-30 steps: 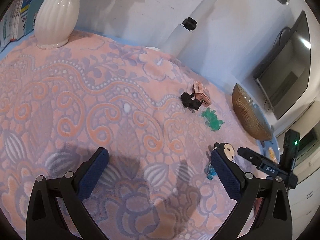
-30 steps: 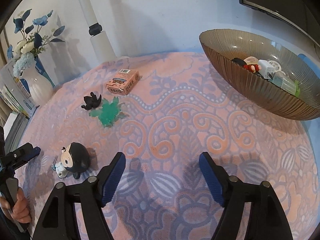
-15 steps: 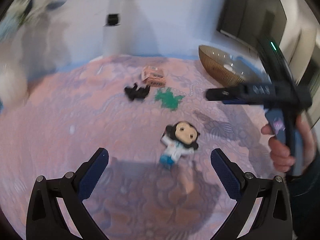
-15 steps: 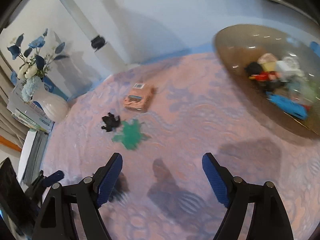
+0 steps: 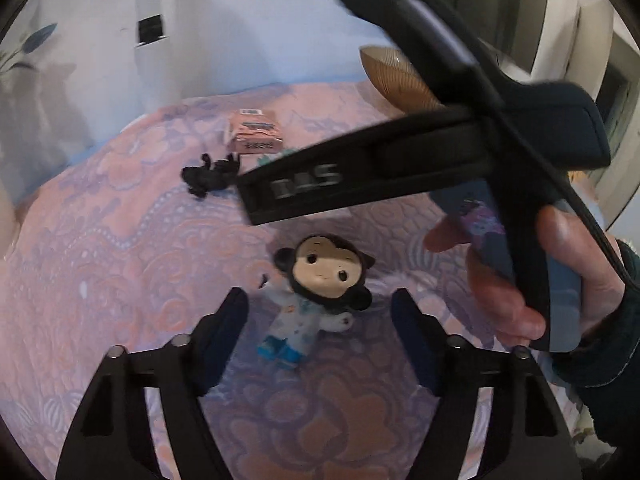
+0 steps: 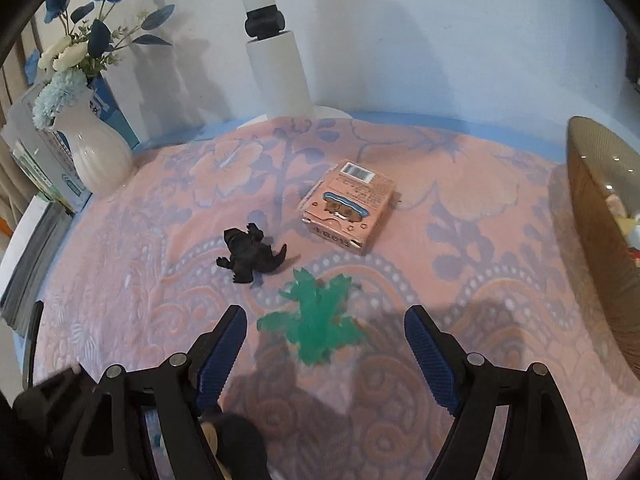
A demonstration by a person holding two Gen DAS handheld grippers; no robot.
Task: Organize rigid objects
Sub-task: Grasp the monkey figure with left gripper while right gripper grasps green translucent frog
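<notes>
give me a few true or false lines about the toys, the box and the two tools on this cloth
1. The monkey doll lies between the left tool's closing fingers, pads not touching it. True.
2. The green toy is inside the bowl. False: it lies on the cloth ahead of the right tool.
3. The black toy lies beside the pink box, apart from it. True.
4. The right tool grips the box. False: it holds nothing.

We are seeing the right tongs' body [image 5: 400, 168] hiding most of the brown bowl [image 5: 396, 80] beyond it; past our right tongs, the frame edge is cutting off that bowl [image 6: 592, 240].
</notes>
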